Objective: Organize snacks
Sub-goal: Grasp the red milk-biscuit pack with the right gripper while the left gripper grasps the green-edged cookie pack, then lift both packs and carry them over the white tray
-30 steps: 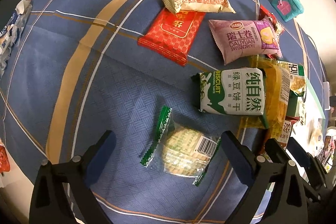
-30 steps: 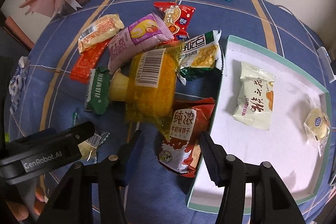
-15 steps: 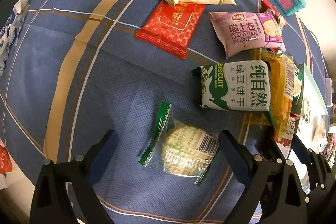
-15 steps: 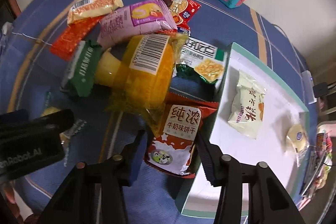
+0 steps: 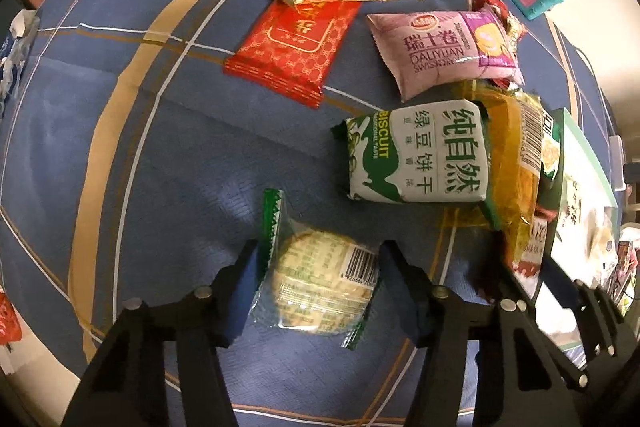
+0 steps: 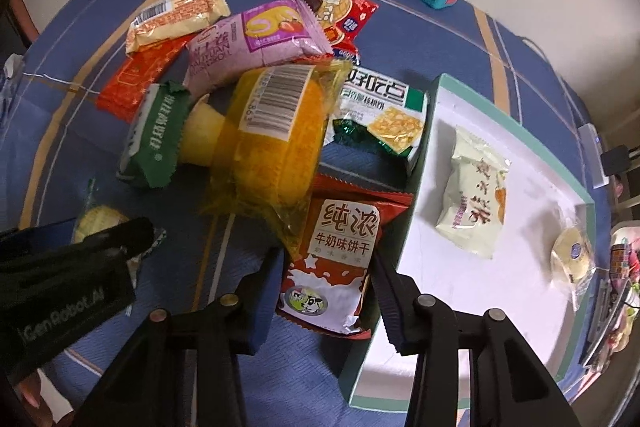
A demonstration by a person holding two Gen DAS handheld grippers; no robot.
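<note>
left wrist view: left gripper [image 5: 318, 259] closing around round biscuit pack [image 5: 320, 283].
right gripper [image 6: 326, 267] narrow, clamping red biscuit packet [image 6: 336, 259] beside tray [image 6: 520, 131].

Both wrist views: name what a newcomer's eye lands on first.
A heap of bright snack packets on the blue plaid tablecloth, topped by a yellow cellophane-wrapped cake. The left gripper is closing around a clear round-biscuit packet; the right gripper straddles a red milk-biscuit packet beside the white, teal-rimmed tray.
</note>
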